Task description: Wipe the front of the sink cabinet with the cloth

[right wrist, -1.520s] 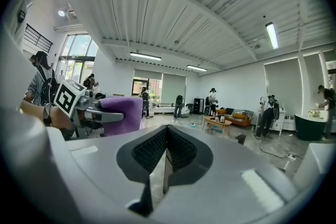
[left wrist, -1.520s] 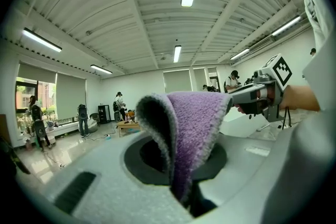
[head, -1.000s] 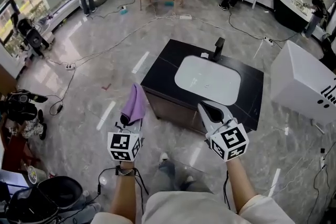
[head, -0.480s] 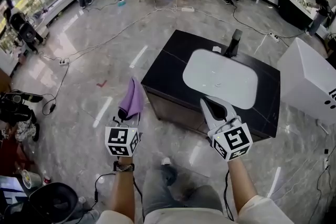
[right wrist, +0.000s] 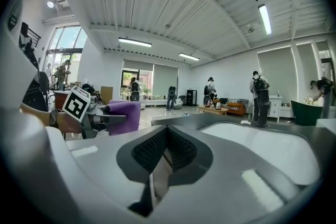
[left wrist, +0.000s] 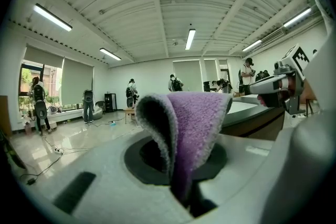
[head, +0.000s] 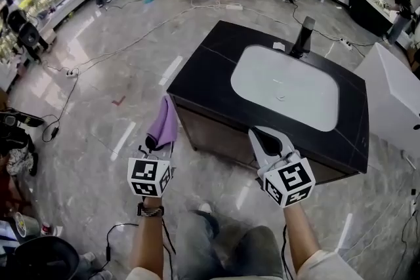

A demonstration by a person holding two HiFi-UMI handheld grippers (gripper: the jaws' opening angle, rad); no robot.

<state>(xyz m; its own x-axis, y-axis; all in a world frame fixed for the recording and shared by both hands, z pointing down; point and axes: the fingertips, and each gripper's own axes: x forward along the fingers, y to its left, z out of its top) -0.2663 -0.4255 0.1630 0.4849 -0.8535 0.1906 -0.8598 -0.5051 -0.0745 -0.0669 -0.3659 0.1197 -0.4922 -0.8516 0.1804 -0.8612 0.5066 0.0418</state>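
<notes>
The left gripper (head: 156, 146) is clamped on a purple cloth (head: 164, 122). The cloth stands up out of the jaws just off the left front corner of the sink cabinet (head: 220, 126), apart from its brown front.

In the left gripper view the folded cloth (left wrist: 195, 123) covers the jaw tips, so the pinch itself is hidden. Only that view shows the cloth's grey underside.

The right gripper (head: 264, 136) has its jaws together with nothing between them, and it lies over the cabinet's front edge near the middle.

From the head view the cabinet front is foreshortened to a narrow strip under the black top (head: 203, 69), and the right gripper covers part of it. The white basin (head: 289, 85) and the black faucet (head: 303, 35) show whole.

The right gripper view alone shows the ribbed pads (right wrist: 181, 152) closed. It also shows the left gripper's marker cube (right wrist: 77, 104) beside the cloth, left of the cabinet.
</notes>
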